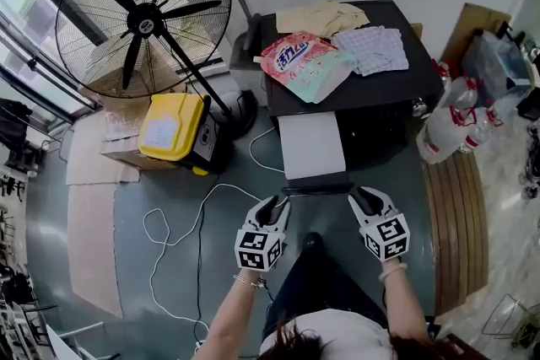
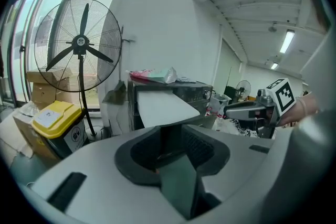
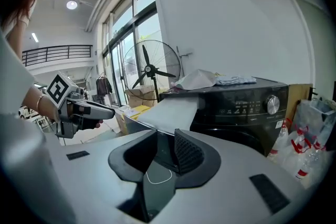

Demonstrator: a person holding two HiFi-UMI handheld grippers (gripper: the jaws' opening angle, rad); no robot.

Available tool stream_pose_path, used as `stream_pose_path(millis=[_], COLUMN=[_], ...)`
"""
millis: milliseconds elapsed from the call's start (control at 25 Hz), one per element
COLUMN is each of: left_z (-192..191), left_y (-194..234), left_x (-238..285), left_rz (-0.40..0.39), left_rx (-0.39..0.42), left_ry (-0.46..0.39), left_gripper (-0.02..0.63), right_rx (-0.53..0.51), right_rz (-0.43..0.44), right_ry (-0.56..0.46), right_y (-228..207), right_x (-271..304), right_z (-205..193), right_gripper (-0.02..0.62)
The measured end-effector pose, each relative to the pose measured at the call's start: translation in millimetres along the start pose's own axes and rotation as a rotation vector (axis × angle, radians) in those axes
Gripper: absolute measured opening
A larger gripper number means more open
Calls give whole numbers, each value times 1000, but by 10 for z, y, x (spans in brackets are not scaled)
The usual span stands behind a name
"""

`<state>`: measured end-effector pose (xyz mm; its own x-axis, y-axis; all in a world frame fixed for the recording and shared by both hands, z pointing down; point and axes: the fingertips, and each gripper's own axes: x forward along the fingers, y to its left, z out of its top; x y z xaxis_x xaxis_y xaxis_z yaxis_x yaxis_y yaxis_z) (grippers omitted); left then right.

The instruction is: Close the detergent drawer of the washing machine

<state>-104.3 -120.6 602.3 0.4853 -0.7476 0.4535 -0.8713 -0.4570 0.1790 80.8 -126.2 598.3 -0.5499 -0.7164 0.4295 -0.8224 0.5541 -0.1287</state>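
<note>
The right gripper (image 3: 160, 153), jaws apart, faces the drawer (image 3: 170, 112) pulled out at the washer's (image 3: 247, 113) upper left front, with the left gripper (image 3: 105, 111) leftward.

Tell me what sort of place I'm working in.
Probably a workshop or test lab, not a home laundry: a black washing machine stands beside a big industrial pedestal fan, with flattened cardboard spread on the painted floor.

The pale detergent drawer (image 1: 310, 146) sticks out level from the black washing machine (image 1: 384, 126). Its front edge is just ahead, between my left hand-held gripper (image 1: 274, 205) and right hand-held gripper (image 1: 363, 198).
</note>
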Motion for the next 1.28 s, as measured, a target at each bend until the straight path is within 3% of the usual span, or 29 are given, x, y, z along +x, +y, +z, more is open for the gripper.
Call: stream_pose_path(millis=[680,1280], left_z=[-354,-290], left_y=[146,166], left_x=[457,469], left_rz=[-38,-6], left_rx=[-46,-25], left_ry=[67,68], left_gripper=[153,133], right_rx=[66,102], right_rz=[-23,-81], right_ry=[117,113], right_y=[-170,-174], right_x=[402,411], right_z=[-476,-415], right_gripper=[132,132])
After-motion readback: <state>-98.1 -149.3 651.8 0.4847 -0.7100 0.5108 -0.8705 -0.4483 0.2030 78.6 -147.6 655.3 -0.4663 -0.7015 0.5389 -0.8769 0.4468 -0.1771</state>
